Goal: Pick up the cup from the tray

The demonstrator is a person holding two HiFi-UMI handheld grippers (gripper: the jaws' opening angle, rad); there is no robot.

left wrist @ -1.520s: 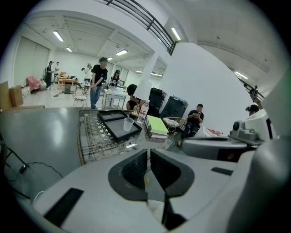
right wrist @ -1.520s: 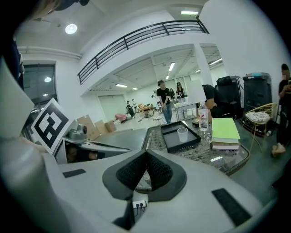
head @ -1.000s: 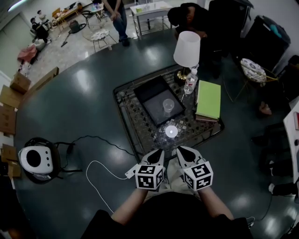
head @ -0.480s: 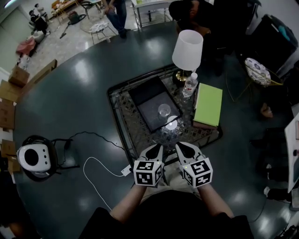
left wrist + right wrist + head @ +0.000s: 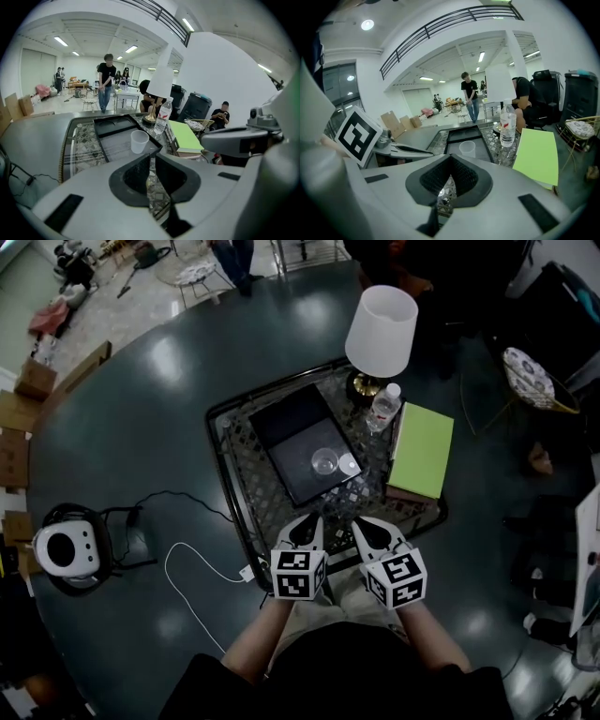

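Low glass-topped table (image 5: 225, 442) with a dark rim and a patterned top, filling the middle of the head view, at twelve o'clock from both tongs. On its eleven o'clock half, a shallow black tray (image 5: 286, 423), lying flat. At the table's one o'clock corner, a lamp with a white shade (image 5: 382, 331). Along the three o'clock edge, a green book (image 5: 422, 448), flat on the top. Low in the head view, side by side at the table's six o'clock edge, left tongs (image 5: 307, 521) and right tongs (image 5: 364, 523), each with its marker cube toward the person, both pointing toward twelve o'clock. Closed, both of them: tips pressed together in each gripper view, nothing caught between the jaws. Between lamp and book, a clear water bottle (image 5: 382, 409), upright. Smallest, the cup (image 5: 324, 462): clear, upright, mouth up, inside the tray at its five o'clock corner, near the tray's rim. From the left tongs, at about twelve to one o'clock; from the right tongs, at about eleven o'clock. Near both yet apart from both, touched by neither. Seen just above the closed tips in each gripper view, a little to the left in the left one and a little to the right in the right one.
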